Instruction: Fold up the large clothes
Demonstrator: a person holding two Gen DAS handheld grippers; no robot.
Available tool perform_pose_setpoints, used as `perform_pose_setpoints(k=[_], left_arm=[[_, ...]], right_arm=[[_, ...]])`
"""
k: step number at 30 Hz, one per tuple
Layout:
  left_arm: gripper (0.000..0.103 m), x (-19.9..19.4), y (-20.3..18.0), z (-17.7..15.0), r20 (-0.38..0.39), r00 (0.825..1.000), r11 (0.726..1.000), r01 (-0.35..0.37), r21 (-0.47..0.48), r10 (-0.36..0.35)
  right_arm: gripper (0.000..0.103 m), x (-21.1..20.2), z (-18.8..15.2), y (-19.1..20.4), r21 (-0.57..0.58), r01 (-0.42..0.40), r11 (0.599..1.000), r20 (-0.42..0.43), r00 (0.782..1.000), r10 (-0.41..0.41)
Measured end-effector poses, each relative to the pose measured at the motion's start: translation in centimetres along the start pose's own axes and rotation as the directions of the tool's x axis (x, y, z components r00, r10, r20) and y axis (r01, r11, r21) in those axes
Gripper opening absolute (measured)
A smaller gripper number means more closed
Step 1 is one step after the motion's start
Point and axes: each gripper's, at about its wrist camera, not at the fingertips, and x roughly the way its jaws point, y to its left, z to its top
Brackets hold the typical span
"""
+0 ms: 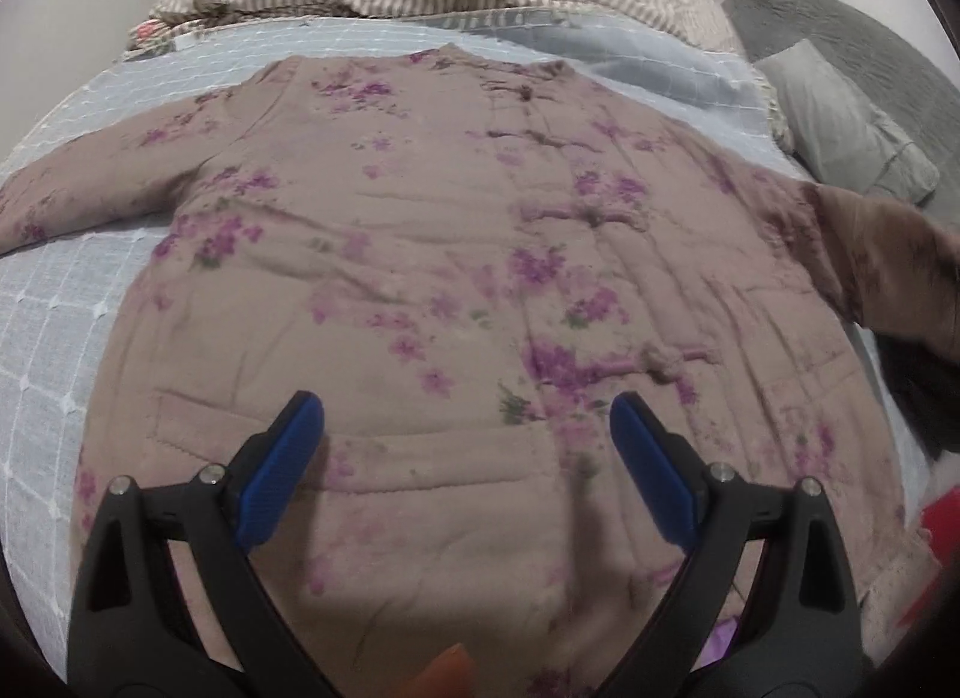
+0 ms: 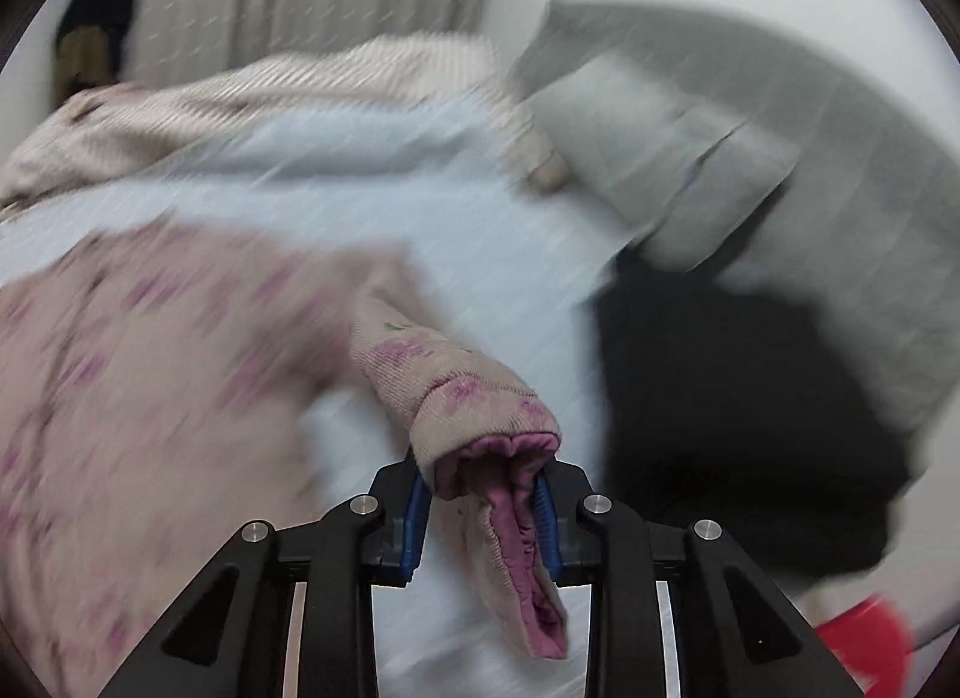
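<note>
- A floral quilted jacket (image 1: 456, 254) lies front-up, spread across my pale blue bedspread (image 1: 54, 338).
- My left gripper (image 1: 468, 446) hovers over the hem, jaws spread wide, holding nothing.
- My right gripper (image 2: 483, 509) is clenched on the sleeve cuff (image 2: 510, 458).
- I should carry that sleeve flat across the chest, avoiding twists.
- Only the left view shows the whole jacket; only the right shows the grip.

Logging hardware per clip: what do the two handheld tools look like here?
Both match. The left tool has matte black plastic arms with triangular cut-outs, silver round bolt heads at the joints, and blue ribbed pads on the fingers. The right tool shows the same black frame, silver bolts and blue pads. No cables, markings or sleeves are visible.
</note>
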Motion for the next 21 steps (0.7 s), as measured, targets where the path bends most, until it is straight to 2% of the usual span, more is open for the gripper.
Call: perform_pose_setpoints(k=[3, 5, 9, 13, 17, 19, 21], left_arm=[[0.096, -0.8, -0.4, -0.2, 0.044, 0.999, 1.000, 0.003, 0.031, -0.004], [0.096, -0.8, -0.3, -0.4, 0.054, 0.998, 0.999, 0.010, 0.032, -0.012], [0.096, 0.2, -0.4, -0.6, 0.034, 0.998, 0.998, 0.057, -0.003, -0.057], [0.096, 0.7, -1.2, -1.1, 0.039, 0.997, 0.998, 0.060, 0.022, -0.061], [0.096, 0.6, -1.3, -1.8, 0.053, 0.997, 0.997, 0.057, 0.057, -0.060], [0.096, 1.0, -1.2, -2.0, 0.046, 0.997, 0.997, 0.053, 0.062, -0.056], [0.096, 1.8, -1.2, -2.1, 0.024, 0.999, 0.997, 0.047, 0.060, -0.049]], right_arm=[[0.027, 1.1, 5.4, -4.5, 0.049, 0.148, 0.988, 0.068, 0.986, -0.151], [0.026, 2.5, 8.0, -6.6, 0.067, 0.242, 0.968, 0.091, 0.964, -0.248], [0.025, 7.8, 12.3, -8.3, 0.035, 0.430, 0.902, 0.126, 0.894, -0.430], [0.025, 14.3, 13.1, -7.3, -0.079, 0.576, 0.814, 0.128, 0.815, -0.565], [0.025, 20.5, 13.3, -7.0, -0.132, 0.635, 0.761, 0.092, 0.773, -0.628], [0.026, 23.7, 12.9, -6.9, -0.167, 0.666, 0.727, 0.076, 0.744, -0.664], [0.027, 26.4, 12.3, -6.8, -0.207, 0.672, 0.711, 0.036, 0.731, -0.681]])
